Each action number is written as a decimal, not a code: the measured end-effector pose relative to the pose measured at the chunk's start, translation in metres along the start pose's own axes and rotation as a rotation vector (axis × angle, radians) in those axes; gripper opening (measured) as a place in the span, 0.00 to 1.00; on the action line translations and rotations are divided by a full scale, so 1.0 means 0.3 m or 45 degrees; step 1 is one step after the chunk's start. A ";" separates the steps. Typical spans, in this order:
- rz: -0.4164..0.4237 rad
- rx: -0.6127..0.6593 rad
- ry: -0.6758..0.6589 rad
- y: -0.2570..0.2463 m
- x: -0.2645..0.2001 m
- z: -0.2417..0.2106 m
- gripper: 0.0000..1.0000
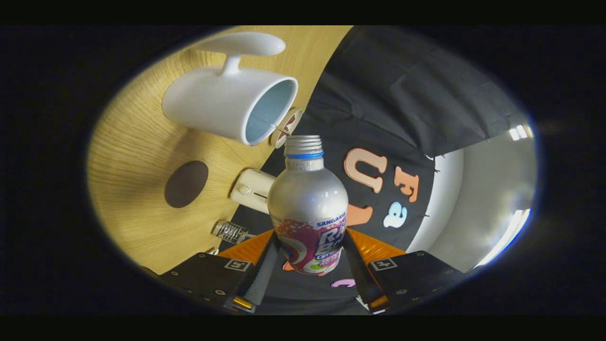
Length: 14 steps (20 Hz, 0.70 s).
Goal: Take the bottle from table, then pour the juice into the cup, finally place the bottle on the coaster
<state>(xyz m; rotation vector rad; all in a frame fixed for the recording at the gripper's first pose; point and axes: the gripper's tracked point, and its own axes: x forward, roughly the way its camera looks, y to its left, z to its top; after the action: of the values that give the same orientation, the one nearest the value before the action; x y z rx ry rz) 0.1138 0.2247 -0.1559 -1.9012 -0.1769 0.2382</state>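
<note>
A silver bottle point(307, 208) with a colourful label and an uncapped threaded neck sits between my two fingers, and my gripper point(307, 246) is shut on its lower body. The whole view is rolled, so the bottle is tipped over. Its mouth points toward the rim of a white cup point(227, 102) with a pale blue inside and a big handle, standing on the wooden table point(128, 151). The mouth is just short of the cup's opening. No liquid stream is visible. A dark brown round coaster point(186, 183) lies on the table beside the cup.
A cream-coloured small appliance point(253, 189) and a small clear glass jar point(230, 232) stand on the table near the black cloth wall. A small round lid-like object point(286, 127) sits right behind the cup's rim.
</note>
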 end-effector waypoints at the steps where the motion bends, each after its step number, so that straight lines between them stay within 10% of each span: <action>1: 0.021 0.041 0.003 0.009 0.003 -0.003 0.76; 6: 0.126 0.246 0.019 0.063 -0.008 -0.002 0.76; 14: 0.243 1.021 0.142 0.088 0.010 -0.076 0.77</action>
<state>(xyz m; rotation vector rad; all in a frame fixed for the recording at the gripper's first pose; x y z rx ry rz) 0.1227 0.1957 -0.1736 -1.1257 0.1626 0.2783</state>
